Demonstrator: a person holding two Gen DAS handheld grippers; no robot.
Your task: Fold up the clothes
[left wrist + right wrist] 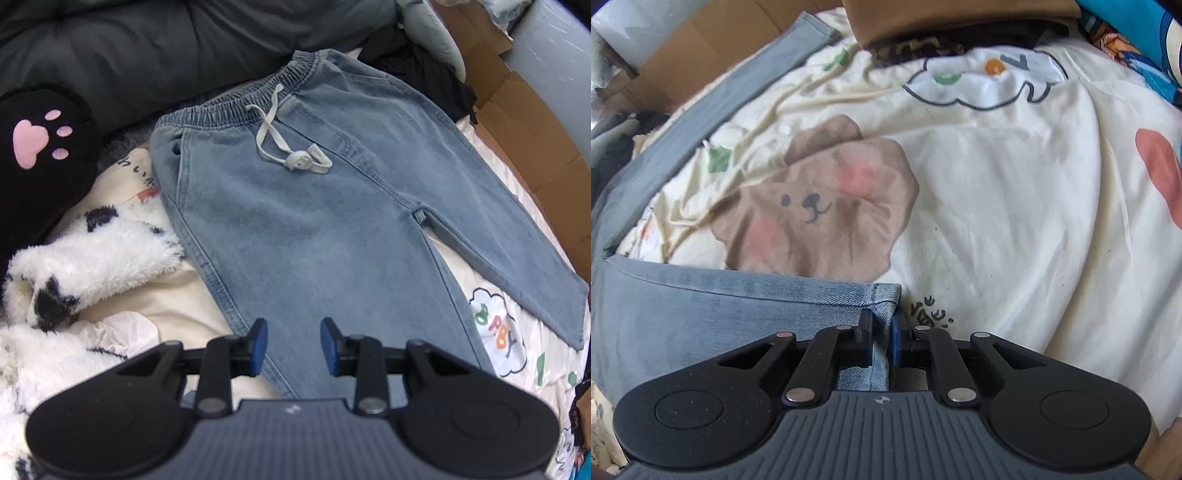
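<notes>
Light blue jeans (pixel 295 206) with an elastic waist and a pale drawstring (pixel 280 147) lie flat on the bed, waist at the far end and legs spread toward me. My left gripper (pixel 293 343) hovers over one leg, its blue pads (pixel 258 343) apart with nothing pinched between them. In the right wrist view, my right gripper (pixel 882 332) is shut on the hem corner of a jeans leg (pixel 775 299); denim runs between its pads. The other leg (pixel 713 122) stretches diagonally at the upper left.
A cream bedsheet with a bear print (pixel 827 206) lies under the jeans. A black paw-print cushion (pixel 40 147) and a fluffy white-and-black blanket (pixel 85 266) crowd the left. Cardboard (pixel 535 122) lines the right edge. A brown garment (pixel 960 18) lies at the far end.
</notes>
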